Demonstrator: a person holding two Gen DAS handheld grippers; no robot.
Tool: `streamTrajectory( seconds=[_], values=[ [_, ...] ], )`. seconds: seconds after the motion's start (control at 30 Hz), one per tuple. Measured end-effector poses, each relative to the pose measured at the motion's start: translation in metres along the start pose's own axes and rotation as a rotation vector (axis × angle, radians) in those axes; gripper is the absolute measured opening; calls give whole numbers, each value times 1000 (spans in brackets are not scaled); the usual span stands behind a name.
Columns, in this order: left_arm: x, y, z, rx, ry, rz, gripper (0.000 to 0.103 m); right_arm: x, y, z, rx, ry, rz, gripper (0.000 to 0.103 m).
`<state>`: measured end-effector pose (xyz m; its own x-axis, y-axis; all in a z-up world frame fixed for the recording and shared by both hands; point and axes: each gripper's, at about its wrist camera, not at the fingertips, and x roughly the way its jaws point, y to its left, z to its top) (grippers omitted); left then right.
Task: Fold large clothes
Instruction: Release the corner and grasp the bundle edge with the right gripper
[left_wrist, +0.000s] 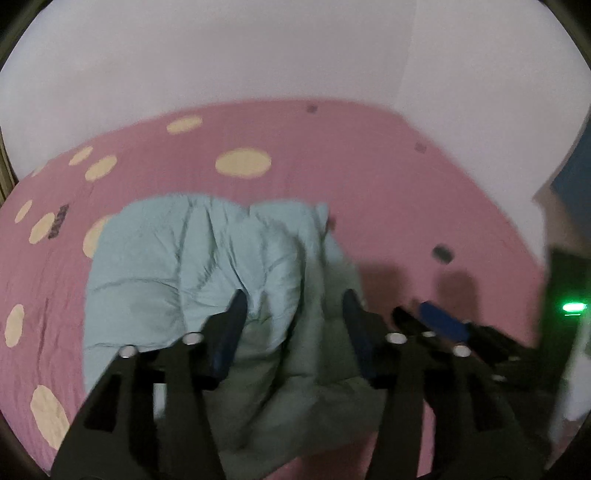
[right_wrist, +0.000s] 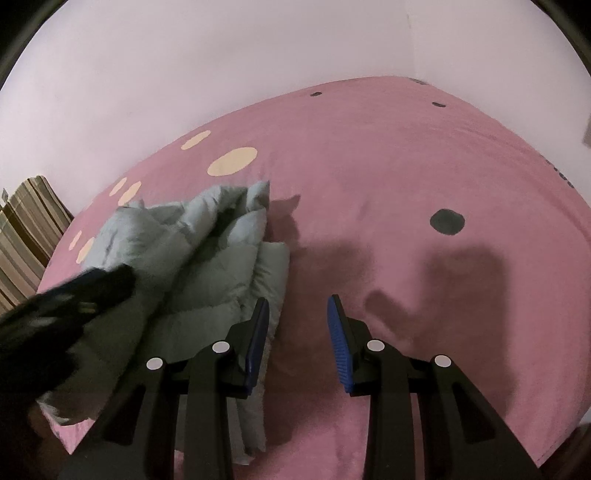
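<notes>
Here, a pale blue padded garment (left_wrist: 207, 266) is seen lying in a crumpled heap on a pink bedsheet (left_wrist: 388, 192), which is printed with cream dots and some dark dots. In the left wrist view the garment fills the centre and reaches down to 6 o'clock, where its lower part is in shadow. The left gripper (left_wrist: 293, 301) is held above the garment with its 2 blue-padded fingers spread apart; cloth is seen between them, but it cannot be told whether the pads touch it. At 3 o'clock in this view the right gripper (left_wrist: 436, 317) is partly seen just beside the garment, over the bare sheet.

In the right wrist view the garment (right_wrist: 207, 266) lies from 9 o'clock toward the centre, and its thick folded edge runs down to 6 o'clock. The right gripper (right_wrist: 297, 302) is spread open and nothing is held in it; its left finger (right_wrist: 258, 332) is placed over the edge of the garment, and the other finger is over the pink sheet. The left gripper (right_wrist: 66, 306) is seen blurred at 9 o'clock, over the garment. A striped cloth (right_wrist: 26, 229) is seen past the bed's edge at 9 o'clock, and a white wall (right_wrist: 221, 66) at 12 o'clock.
</notes>
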<state>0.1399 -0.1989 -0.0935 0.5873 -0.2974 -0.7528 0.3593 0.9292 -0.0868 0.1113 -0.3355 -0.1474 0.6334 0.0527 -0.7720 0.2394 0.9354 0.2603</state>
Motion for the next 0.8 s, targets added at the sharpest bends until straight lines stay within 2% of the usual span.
streamTrajectory(
  seconds=[0.03, 0.1, 0.2, 0.27, 0.3, 0.43, 0.57, 0.8],
  values=[
    [-10, 3, 4, 4, -21, -5, 57, 0, -1, 3, 0, -3, 0, 34],
    [-31, 13, 11, 13, -69, -2, 66, -2, -1, 10, -4, -9, 5, 34],
    [-56, 45, 18, -10, -142, 56, 74, -10, 11, 17, -15, -19, 28, 36],
    [-64, 72, 20, -43, -162, 93, 75, -11, 21, 23, -20, -25, 44, 45],
    [-65, 91, 19, -68, -166, 126, 75, -12, 27, 26, -17, -26, 61, 53],
    [-58, 157, 5, -195, -122, 197, 75, -10, 50, 33, -8, -23, 119, 61],
    [-48, 199, -14, -281, -87, 228, 75, 2, 76, 36, -24, 2, 140, 65],
    [-32, 212, -31, -302, -66, 177, 75, 33, 97, 25, -58, 86, 91, 65]
  ],
)
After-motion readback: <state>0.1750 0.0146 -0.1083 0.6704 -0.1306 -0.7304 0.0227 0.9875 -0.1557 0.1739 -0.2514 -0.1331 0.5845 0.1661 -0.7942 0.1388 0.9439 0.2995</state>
